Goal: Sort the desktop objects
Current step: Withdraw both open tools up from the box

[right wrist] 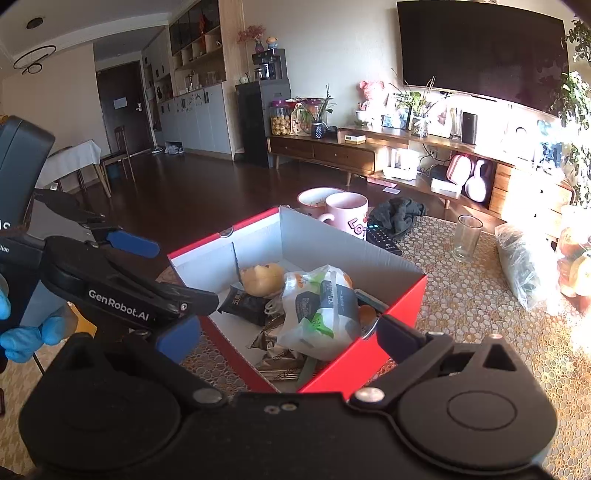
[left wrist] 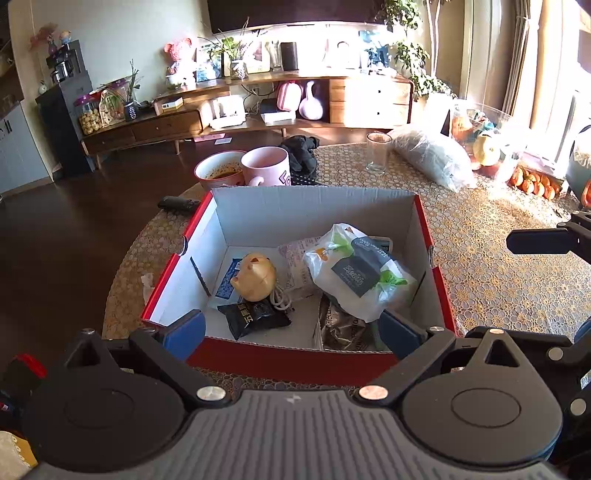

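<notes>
Hovering spread and empty: left claw [left wrist: 291, 328], right claw [right wrist: 284, 332] | red box [left wrist: 295, 360] | dark wrappers [left wrist: 343, 332] half-buried under white bag [left wrist: 358, 273]

In the box [left wrist: 424, 229] a white bag [left wrist: 354, 273] covers most of a dark packet [left wrist: 341, 328] and a pale packet [left wrist: 295, 266], and the print on all of them is too small to read. The TV [left wrist: 295, 11] is cut by the top edge. A blue-gloved hand [right wrist: 22, 332] is cut off at the left edge.
</notes>
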